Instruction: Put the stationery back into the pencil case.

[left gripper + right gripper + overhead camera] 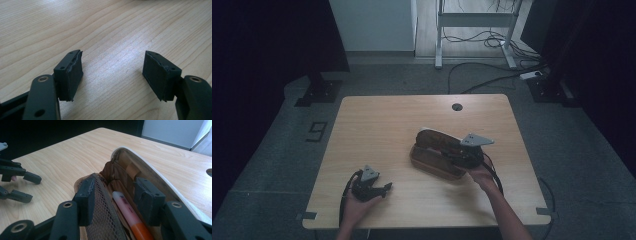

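Dark curtains and a grey floor ring the pale wooden table (pixel 377 130), which is the biggest thing before me and mostly bare. Right of its middle lies the brown pencil case (pixel 437 152), opened like a clamshell, one half flat on the wood and the other half standing up behind it. My right gripper (pixel 116 200) is down inside that opening, its jaws partly spread: one finger sits against the mesh pocket (pixel 105 220), the other against the inner wall of the raised half, and between them lies a marker (pixel 130 216) with a white barrel and an orange end. The pads do not press on the marker as far as I can see, so I judge I am holding nothing yet. My left gripper (pixel 112 75) rests well apart, near the front left edge, its jaws wide over bare wood and pinching nothing. By my reckoning the case is already open and the marker is inside, so what remains is either to take it out or to draw back and close the case.
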Demonstrator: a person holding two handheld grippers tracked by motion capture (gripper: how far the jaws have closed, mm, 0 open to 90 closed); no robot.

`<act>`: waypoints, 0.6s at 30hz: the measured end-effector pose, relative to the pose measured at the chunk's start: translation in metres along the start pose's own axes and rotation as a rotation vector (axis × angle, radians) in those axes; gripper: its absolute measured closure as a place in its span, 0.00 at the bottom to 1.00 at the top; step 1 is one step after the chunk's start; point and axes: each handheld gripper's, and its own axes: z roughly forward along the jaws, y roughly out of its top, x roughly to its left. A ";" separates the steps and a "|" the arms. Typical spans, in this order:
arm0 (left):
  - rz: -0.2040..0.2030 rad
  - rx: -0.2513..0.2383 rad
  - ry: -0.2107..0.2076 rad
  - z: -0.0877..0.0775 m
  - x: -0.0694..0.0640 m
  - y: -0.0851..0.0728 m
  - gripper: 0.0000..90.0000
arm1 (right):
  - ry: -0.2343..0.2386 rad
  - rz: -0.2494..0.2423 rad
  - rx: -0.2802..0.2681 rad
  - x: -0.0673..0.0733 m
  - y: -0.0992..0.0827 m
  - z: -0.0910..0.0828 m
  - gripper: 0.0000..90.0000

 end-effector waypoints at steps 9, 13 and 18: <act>0.005 0.003 0.006 0.000 -0.001 0.000 0.36 | -0.014 0.015 -0.016 -0.001 -0.003 -0.005 0.55; 0.004 0.001 0.005 0.000 -0.001 0.000 0.36 | -0.020 0.019 -0.017 -0.004 -0.005 -0.007 0.55; 0.006 0.002 0.006 0.000 -0.001 0.000 0.36 | -0.024 0.030 -0.019 -0.006 -0.010 -0.013 0.55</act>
